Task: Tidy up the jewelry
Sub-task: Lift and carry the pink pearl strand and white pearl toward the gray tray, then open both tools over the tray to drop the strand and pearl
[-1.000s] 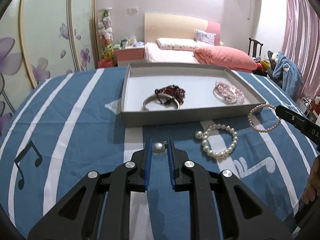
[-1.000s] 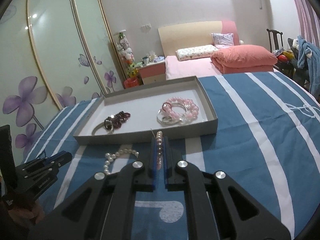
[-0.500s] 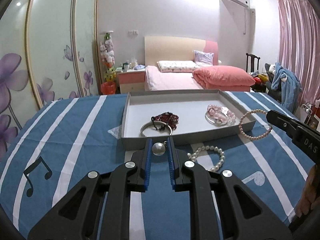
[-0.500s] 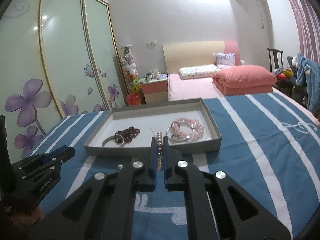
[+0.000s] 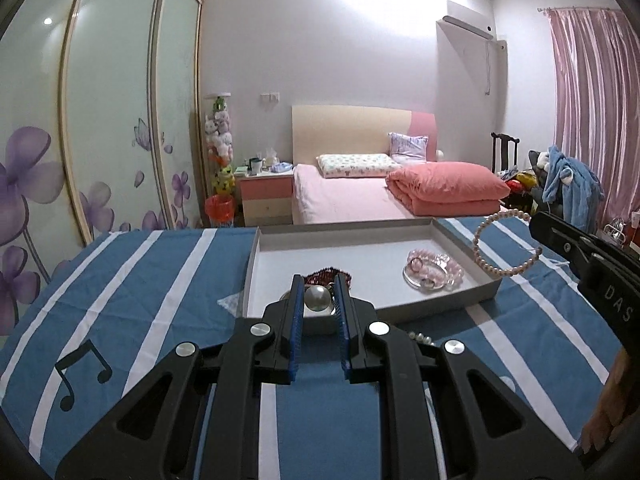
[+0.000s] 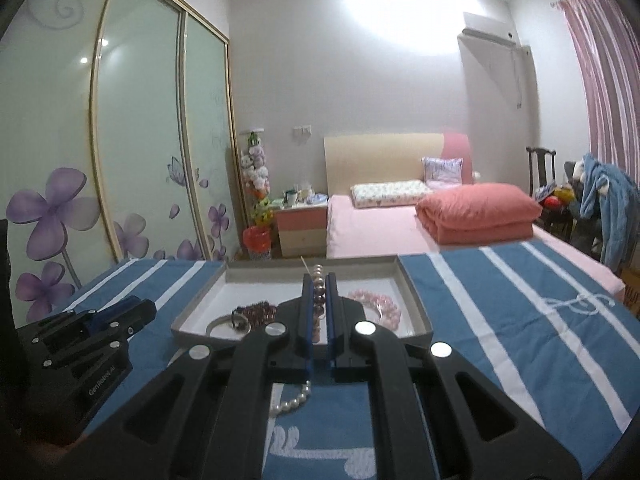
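Observation:
My left gripper (image 5: 317, 292) is shut on a large round silvery pearl (image 5: 317, 299), held above the front edge of the grey tray (image 5: 440, 308). In the tray lie a pink bead bracelet (image 5: 434, 270), a dark red bead bracelet (image 5: 328, 276) and a silver bangle (image 6: 220, 326). My right gripper (image 6: 319, 284) is shut on a thin pinkish pearl bracelet (image 6: 319, 294). In the left wrist view the right gripper (image 5: 538, 222) holds that loop (image 5: 504, 270) hanging by the tray's right corner. A white pearl bracelet (image 6: 292, 400) lies on the cloth under my grippers.
The tray rests on a blue cloth with white stripes (image 5: 160, 280). Behind stand a bed with a red folded quilt (image 5: 448, 188), a bedside cabinet (image 5: 266, 196), sliding wardrobe doors (image 5: 112, 120) at left and a chair with clothes (image 5: 568, 184) at right. The left gripper (image 6: 144, 308) shows at the right wrist view's lower left.
Both grippers have risen and tilted up with their pieces still held. The tray and the loose white pearls have dropped lower in both views, and more of the room shows.

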Motion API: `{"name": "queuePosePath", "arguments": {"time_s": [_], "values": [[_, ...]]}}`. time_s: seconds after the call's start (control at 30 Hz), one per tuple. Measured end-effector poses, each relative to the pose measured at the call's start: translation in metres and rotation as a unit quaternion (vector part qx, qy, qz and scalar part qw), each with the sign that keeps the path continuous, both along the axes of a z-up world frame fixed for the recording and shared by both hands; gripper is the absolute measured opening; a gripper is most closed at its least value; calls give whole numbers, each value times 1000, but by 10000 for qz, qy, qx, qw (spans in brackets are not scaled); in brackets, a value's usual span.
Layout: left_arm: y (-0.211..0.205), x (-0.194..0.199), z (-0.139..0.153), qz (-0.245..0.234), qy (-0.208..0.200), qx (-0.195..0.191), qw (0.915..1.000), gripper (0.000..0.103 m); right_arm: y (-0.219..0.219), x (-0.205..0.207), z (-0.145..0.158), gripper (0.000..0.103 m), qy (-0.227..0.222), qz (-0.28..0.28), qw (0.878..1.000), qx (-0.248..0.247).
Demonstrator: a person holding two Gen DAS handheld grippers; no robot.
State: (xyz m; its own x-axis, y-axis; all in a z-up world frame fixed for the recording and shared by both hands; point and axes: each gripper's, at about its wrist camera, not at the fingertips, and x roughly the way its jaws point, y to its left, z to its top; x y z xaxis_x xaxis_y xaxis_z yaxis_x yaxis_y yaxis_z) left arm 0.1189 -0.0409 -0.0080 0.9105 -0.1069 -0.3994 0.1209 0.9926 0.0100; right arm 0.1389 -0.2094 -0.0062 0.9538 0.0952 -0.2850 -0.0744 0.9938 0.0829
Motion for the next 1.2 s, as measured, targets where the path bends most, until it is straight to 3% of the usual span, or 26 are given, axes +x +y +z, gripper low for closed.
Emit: {"name": "queuePosePath", "arguments": {"time_s": [0.6, 1.2], "values": [[2, 20, 15, 81, -259, -85, 9996, 16, 4, 8, 12, 6, -335, -97, 9993, -129], [-1, 74, 12, 117, -253, -110, 9996, 16, 0, 67, 14, 6, -351, -162, 9992, -49]]}}
